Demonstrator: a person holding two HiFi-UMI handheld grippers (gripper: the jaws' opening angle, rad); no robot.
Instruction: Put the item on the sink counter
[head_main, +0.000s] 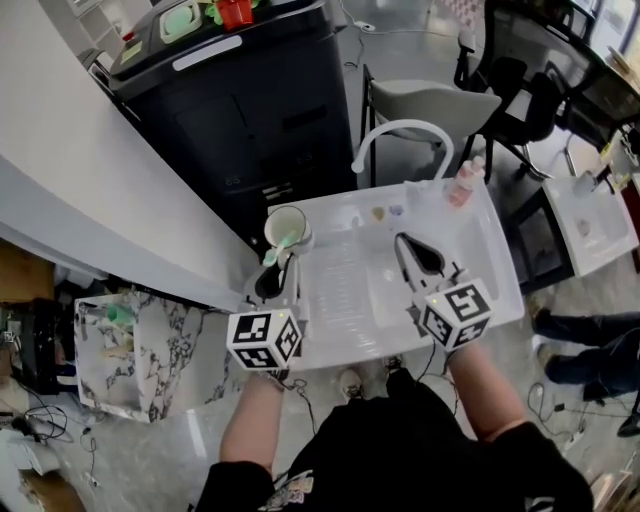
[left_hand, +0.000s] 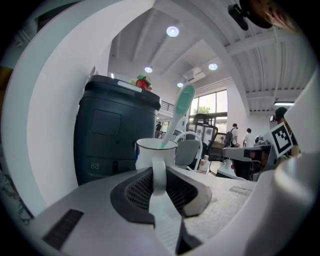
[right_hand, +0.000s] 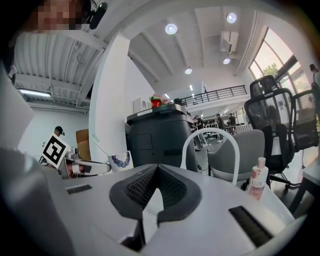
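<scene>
Left gripper (head_main: 278, 276) is pinching the white mug (head_main: 287, 227) by its handle at the left edge of the sink counter (head_main: 490, 262); right gripper (head_main: 405, 245) is hovering closed, empty. Risk: mug pivoting in that narrow grip, spilling the toothbrush (left_hand: 181, 106) or landing off-edge

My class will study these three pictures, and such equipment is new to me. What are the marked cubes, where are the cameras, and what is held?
A person holds a two-jaw gripper in each hand; the cubes belong to them. One camera looks down from the head; one rides on each gripper. The left gripper grips the handle of a white mug holding a green toothbrush. The right gripper is shut, empty. Beneath them: a white sink counter with curved white tap and pink bottle.
</scene>
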